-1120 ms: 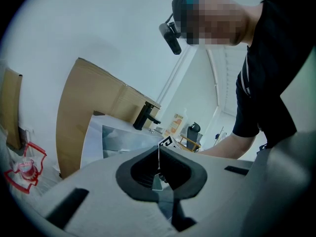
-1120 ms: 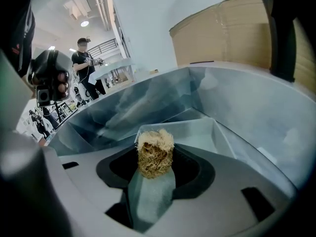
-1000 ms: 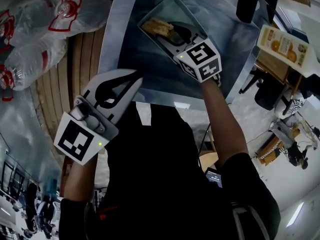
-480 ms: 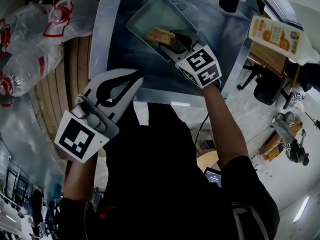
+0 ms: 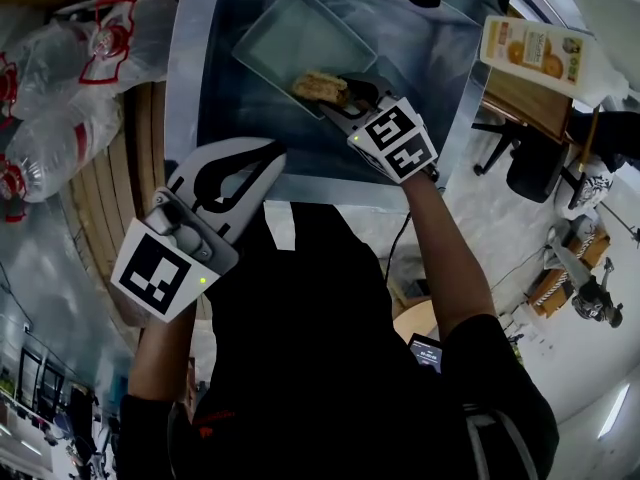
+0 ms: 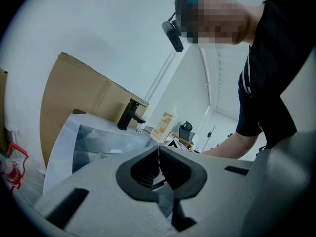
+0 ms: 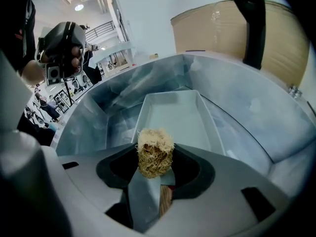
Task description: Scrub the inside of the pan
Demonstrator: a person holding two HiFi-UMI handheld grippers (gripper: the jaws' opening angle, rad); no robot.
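Closer to pan (image 5: 290, 34) near end, scrubber (image 5: 320, 87).

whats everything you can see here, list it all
pan: one, grey metal, rectangular, inside the sink
sink: one, steel, in front of the person
scrubber: one, tan, fibrous, at the pan's near edge
faucet: one, black, behind the sink
bottle: one, white with orange label, right of the sink
plastic bags: several, clear with red print, left of the sink
cardboard box: one, brown, behind the faucet
left gripper: white, shut, empty, short of the sink
right gripper: white, shut on the scrubber
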